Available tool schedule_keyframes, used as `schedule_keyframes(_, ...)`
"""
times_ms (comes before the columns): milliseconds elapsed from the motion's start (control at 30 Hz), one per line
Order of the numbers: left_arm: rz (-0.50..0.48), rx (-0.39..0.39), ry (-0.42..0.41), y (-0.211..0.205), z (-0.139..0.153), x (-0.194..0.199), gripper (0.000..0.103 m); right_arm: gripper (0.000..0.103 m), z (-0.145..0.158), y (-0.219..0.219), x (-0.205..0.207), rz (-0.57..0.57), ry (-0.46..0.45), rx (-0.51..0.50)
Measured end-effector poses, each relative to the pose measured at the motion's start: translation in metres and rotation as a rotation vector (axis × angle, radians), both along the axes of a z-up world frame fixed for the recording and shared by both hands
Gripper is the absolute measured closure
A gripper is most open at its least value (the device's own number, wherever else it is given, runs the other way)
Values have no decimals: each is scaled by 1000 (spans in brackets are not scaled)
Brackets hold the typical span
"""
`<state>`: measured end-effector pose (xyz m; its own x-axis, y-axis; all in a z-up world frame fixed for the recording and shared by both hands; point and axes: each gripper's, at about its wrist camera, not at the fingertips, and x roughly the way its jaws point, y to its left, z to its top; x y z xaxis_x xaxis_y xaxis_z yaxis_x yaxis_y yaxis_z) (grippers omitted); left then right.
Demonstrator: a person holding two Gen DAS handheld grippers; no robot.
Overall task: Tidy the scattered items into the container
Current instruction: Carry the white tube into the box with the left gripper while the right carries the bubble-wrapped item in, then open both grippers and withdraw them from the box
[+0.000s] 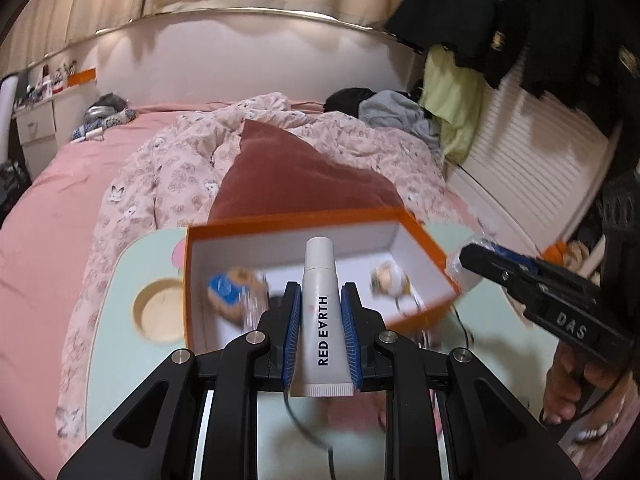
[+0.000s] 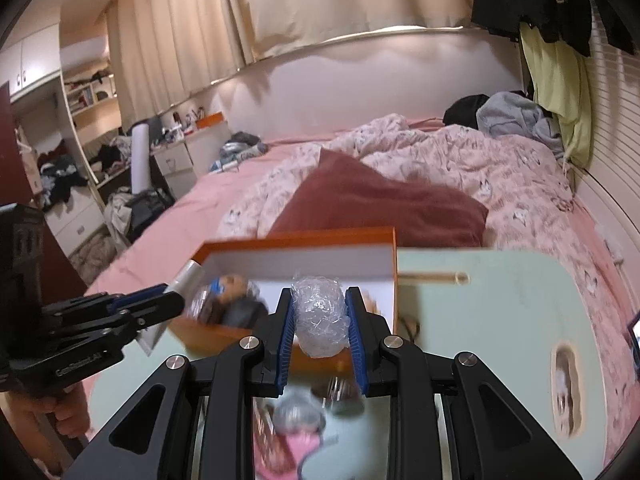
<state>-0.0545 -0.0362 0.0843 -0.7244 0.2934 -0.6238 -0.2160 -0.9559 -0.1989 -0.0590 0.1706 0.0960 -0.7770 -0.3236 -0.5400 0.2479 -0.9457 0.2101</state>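
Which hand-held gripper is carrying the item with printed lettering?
The left hand-held gripper: it is shut on the white tube printed RED EARTH. The right hand-held gripper holds a crinkly clear plastic-wrapped bundle with no lettering visible.

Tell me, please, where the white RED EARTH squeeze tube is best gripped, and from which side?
Grip the white RED EARTH squeeze tube across its flat lower body, coming from the crimped end, as the left gripper does: both pads meet broad faces, and the cap leads toward the orange cardboard box.
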Motion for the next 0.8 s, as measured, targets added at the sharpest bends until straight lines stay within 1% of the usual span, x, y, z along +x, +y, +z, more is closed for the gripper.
schedule_keyframes(100,5,-1,-54,6,-10,-28,81,78,0,-4,-24,-7,-17,14)
schedule_keyframes(233,-17,53,-112,10,-21,-48,81,78,-9,-12,-47,7,-64,45)
schedule_keyframes(367,-9,61,-129,16,-26,-57,81,78,-22,-19,-61,14,-107,51)
schedule_keyframes(433,3,96,-131,14,-27,-61,76,78,-26,-18,-65,11,-118,34)
schedule_keyframes(467,7,109,-131,13,-27,-62,69,75,-26,-18,-67,9,-121,27)
schedule_keyframes(500,10,118,-129,11,-27,-62,65,72,-27,-16,-69,3,-125,23)
schedule_keyframes(533,13,124,-126,10,-27,-61,64,63,-26,-14,-69,-9,-124,18)
schedule_keyframes(567,15,125,-122,9,-26,-60,64,56,-25,-12,-66,-21,-117,7)
schedule_keyframes(700,19,96,-96,4,-22,-44,63,54,-18,-2,-53,-38,-77,-31)
schedule_keyframes(733,19,89,-94,3,-21,-40,61,54,-15,1,-48,-44,-67,-40)
schedule_keyframes(800,24,84,-91,-1,-20,-30,49,53,-11,6,-37,-47,-51,-65)
